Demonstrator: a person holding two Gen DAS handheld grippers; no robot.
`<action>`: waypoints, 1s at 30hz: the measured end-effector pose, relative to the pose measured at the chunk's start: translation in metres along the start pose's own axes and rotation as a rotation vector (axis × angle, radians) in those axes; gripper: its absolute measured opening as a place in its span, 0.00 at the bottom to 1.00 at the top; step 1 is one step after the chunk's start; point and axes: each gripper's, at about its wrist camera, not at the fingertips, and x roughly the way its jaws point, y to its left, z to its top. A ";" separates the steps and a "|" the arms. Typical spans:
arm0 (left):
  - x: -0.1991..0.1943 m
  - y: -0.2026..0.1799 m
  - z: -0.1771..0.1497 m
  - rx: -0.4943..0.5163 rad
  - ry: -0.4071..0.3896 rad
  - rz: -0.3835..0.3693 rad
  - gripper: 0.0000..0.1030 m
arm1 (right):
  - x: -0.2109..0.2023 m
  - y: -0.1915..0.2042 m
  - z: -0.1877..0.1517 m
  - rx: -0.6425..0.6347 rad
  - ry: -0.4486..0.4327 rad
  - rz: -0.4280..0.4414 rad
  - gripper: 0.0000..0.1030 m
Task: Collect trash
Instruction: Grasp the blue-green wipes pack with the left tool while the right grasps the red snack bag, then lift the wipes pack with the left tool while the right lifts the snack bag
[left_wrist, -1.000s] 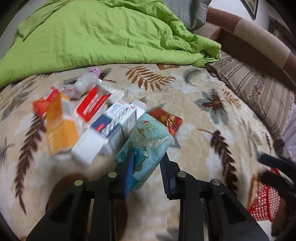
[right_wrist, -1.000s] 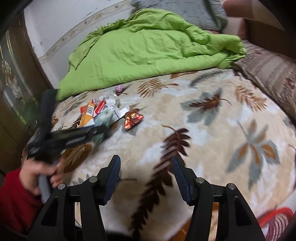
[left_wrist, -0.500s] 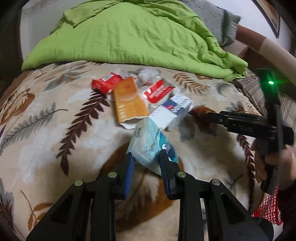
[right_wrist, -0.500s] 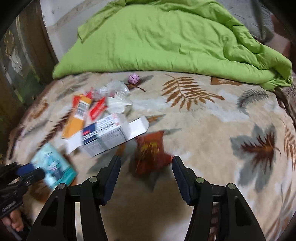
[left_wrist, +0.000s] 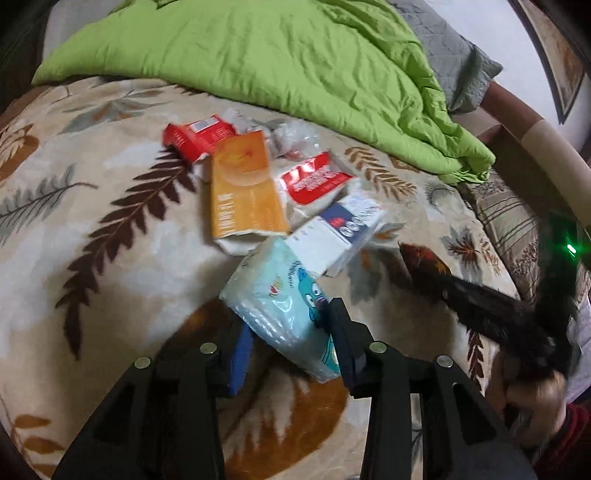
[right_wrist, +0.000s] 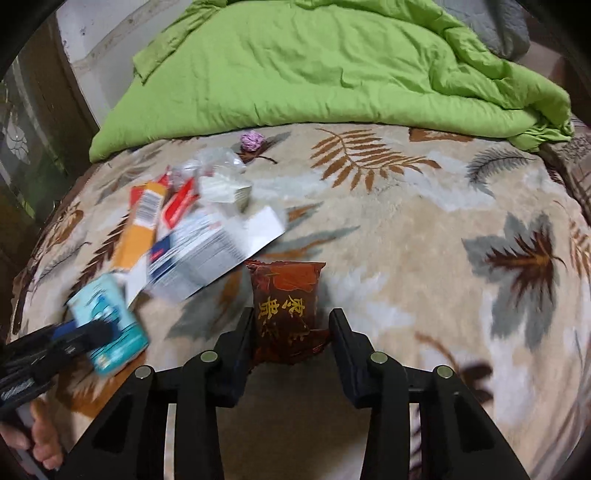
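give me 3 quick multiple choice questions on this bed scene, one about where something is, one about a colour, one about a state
1. Where is the purple ball?
A. On the blanket, near the edge of the quilt
B. On top of the quilt
C. Under the pile of boxes

2. What colour is the long box in the pile?
A. Green
B. Orange
C. Black

3. How is the white-blue box?
A. Taped shut
B. Torn in two
C. Its end flap stands open

Answers:
1 A, the ball lies on the leaf-print blanket just below the quilt's edge, apart from the pile.
2 B, its broad face is plain orange in both views.
3 C, the right wrist view shows a white flap sticking out from its end.
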 end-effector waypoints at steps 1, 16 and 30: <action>0.000 -0.004 -0.001 0.019 -0.010 0.015 0.37 | -0.004 0.003 -0.002 0.000 -0.005 0.001 0.42; -0.073 -0.028 -0.023 0.130 -0.236 0.082 0.17 | -0.108 0.055 -0.041 -0.048 -0.246 -0.029 0.42; -0.092 -0.046 -0.049 0.187 -0.311 0.191 0.14 | -0.126 0.060 -0.058 -0.050 -0.307 -0.060 0.42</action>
